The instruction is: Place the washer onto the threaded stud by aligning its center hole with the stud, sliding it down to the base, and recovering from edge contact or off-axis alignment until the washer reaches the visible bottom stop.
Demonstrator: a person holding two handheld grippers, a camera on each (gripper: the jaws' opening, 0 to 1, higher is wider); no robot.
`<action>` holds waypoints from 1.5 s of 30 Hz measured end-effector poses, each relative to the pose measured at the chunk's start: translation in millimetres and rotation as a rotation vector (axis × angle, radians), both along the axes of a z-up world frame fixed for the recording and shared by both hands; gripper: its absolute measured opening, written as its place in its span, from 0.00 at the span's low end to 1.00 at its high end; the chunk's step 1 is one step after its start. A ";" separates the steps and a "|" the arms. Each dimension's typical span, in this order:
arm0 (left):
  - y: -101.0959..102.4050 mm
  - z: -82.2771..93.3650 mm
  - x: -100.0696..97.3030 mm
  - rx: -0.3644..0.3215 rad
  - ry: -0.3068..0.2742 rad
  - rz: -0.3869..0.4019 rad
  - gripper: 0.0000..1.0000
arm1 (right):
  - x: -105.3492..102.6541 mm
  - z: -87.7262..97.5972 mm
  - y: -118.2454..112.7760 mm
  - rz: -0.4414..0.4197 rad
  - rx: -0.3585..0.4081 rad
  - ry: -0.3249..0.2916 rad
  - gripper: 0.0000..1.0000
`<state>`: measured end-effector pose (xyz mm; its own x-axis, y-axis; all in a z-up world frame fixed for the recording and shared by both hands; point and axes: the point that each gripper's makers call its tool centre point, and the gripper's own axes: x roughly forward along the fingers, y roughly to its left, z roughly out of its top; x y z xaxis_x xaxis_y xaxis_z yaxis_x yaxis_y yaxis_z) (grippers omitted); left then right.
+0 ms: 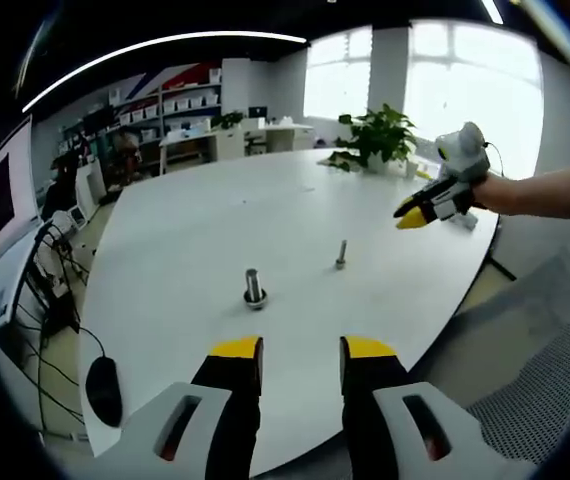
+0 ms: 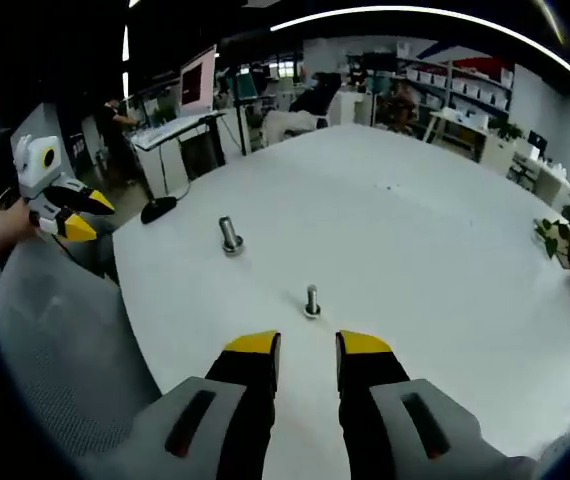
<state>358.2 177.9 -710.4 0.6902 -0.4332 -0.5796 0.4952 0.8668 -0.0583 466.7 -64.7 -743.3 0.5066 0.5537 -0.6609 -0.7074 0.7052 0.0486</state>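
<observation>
Both my tools hover open over the white counter, holding nothing.

In the left gripper view my left tool (image 1: 300, 350) has its yellow-tipped jaws apart and empty, aimed at the larger stud (image 1: 254, 289), which stands upright on the counter (image 1: 185, 230) with what looks like a washer or flange at its base; I cannot tell which. The slimmer threaded stud (image 1: 341, 254) stands well apart from it, further right. My right tool (image 1: 417, 212) reaches in from the right, above the counter edge, near a potted plant (image 1: 377, 135). In the right gripper view my right tool (image 2: 308, 352) is likewise spread and empty, just short of the slim stud (image 2: 311, 301); the larger stud (image 2: 230, 236) stands beyond, to its left. My left tool (image 2: 77, 214) shows at the left edge, over a mesh chair (image 2: 60, 340).
</observation>
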 end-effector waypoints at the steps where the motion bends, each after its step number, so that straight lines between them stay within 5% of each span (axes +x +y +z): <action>1: 0.2 0.7 0.0 0.001 -0.003 0.002 0.29 | -2.0 0.3 0.3 -0.002 0.007 0.000 0.25; 11: 2.4 2.1 3.0 -0.009 -0.009 0.009 0.29 | -15.7 7.4 5.1 -0.025 0.063 -0.016 0.27; 23: -3.1 6.5 1.4 0.009 -0.038 -0.017 0.29 | -34.9 40.5 2.4 -0.104 0.173 -0.077 0.32; 28: -3.0 11.7 2.2 -0.009 -0.052 -0.021 0.29 | -42.3 63.3 2.7 -0.143 0.249 -0.171 0.37; 45: -8.9 35.1 2.4 -0.039 -0.133 -0.070 0.30 | -76.1 79.6 -35.7 -0.340 0.146 -0.253 0.38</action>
